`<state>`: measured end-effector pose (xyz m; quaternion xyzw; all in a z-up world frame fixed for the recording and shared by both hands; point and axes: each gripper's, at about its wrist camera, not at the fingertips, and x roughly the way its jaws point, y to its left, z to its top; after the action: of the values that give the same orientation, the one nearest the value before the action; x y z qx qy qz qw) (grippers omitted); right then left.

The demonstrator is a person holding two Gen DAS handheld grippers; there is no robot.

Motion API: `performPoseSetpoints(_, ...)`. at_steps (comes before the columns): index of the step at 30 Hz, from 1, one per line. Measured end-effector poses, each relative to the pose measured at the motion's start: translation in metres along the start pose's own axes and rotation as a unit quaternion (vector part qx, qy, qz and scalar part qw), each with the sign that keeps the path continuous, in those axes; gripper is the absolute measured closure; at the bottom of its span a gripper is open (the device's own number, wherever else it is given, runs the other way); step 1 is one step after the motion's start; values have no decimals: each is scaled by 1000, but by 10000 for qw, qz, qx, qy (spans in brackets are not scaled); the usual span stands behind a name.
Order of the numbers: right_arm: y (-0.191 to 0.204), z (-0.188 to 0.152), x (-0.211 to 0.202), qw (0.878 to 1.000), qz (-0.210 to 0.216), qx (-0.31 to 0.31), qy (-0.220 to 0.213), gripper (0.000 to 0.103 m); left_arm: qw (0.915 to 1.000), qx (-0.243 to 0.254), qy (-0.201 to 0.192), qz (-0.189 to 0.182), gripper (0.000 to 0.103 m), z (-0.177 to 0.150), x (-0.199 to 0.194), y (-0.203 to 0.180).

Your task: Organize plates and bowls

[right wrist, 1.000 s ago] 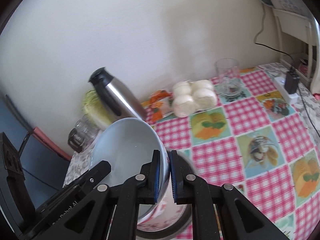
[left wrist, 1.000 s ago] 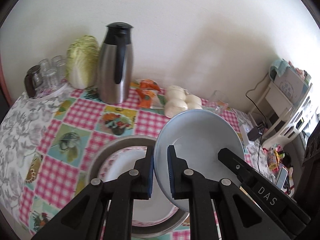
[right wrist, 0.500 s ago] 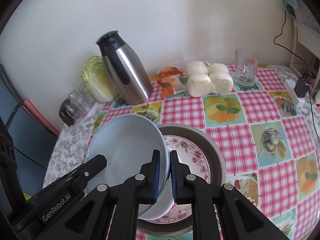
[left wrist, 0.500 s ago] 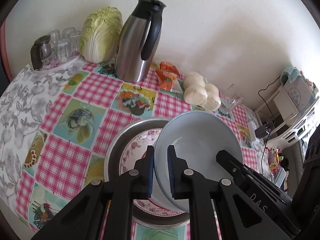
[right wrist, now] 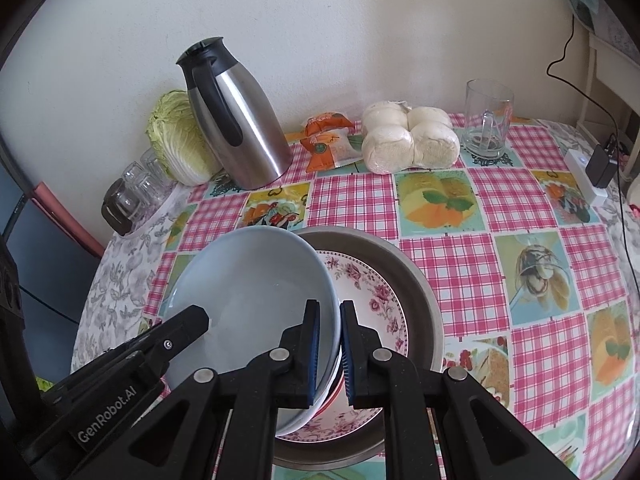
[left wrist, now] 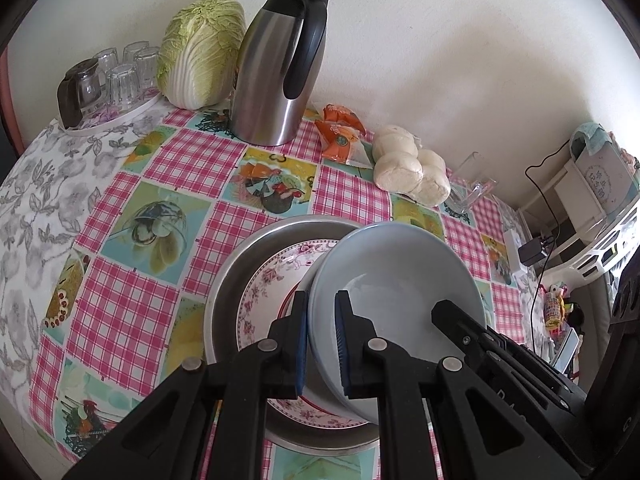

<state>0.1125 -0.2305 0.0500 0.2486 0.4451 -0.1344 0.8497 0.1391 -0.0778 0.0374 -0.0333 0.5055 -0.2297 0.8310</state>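
A pale blue bowl (left wrist: 394, 276) (right wrist: 248, 288) hangs tilted over a floral plate (left wrist: 272, 292) (right wrist: 376, 300) that lies inside a round metal tray (left wrist: 236, 276) (right wrist: 420, 280). My left gripper (left wrist: 322, 308) is shut on the bowl's left rim. On the opposite rim my right gripper (right wrist: 329, 316) is shut too. Each gripper's black body shows in the other's view, across the bowl. Whether the bowl's lower edge touches the plate is hidden by the fingers.
At the back of the checked tablecloth stand a steel thermos jug (left wrist: 280, 64), a cabbage (left wrist: 200, 48), upturned glasses on a tray (left wrist: 108, 76), an orange snack packet (left wrist: 340, 136), bagged buns (left wrist: 408, 168) and a glass mug (right wrist: 486, 120). A power strip with charger (right wrist: 592, 172) lies at the right edge.
Both grippers have carried the bowl down and forward toward the plate in the metal tray, most of it in the first half second. The grip on both rims is unchanged.
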Motion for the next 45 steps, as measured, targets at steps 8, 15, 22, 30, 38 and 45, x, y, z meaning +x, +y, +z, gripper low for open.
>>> performPoseSetpoints(8, -1, 3, -20, 9993, 32, -83, -371, 69, 9998, 22, -189, 25, 76, -1, -14, 2)
performPoseSetpoints(15, -6, -5, -36, 9991, -63, -79, -412, 43, 9984, 54, -551, 130, 31, -8, -41, -1)
performPoseSetpoints(22, -25, -22, -52, 9988, -57, 89, -477, 22, 9967, 78, -648, 484, 15, -23, -53, 6)
performPoseSetpoints(30, -39, -45, -56, 9986, -198, 128, -477, 0, 9924, 236, -630, 1032, 6, -47, -54, 15)
performPoseSetpoints(38, -33, -69, -49, 9987, -373, -166, -321, 0, 9900, 424, -363, 1297, 5, -74, -47, 18)
performPoseSetpoints(45, -36, -86, -42, 9980, -539, -258, -186, 0, 9883, 419, -123, 1463, 5, -89, -39, 27)
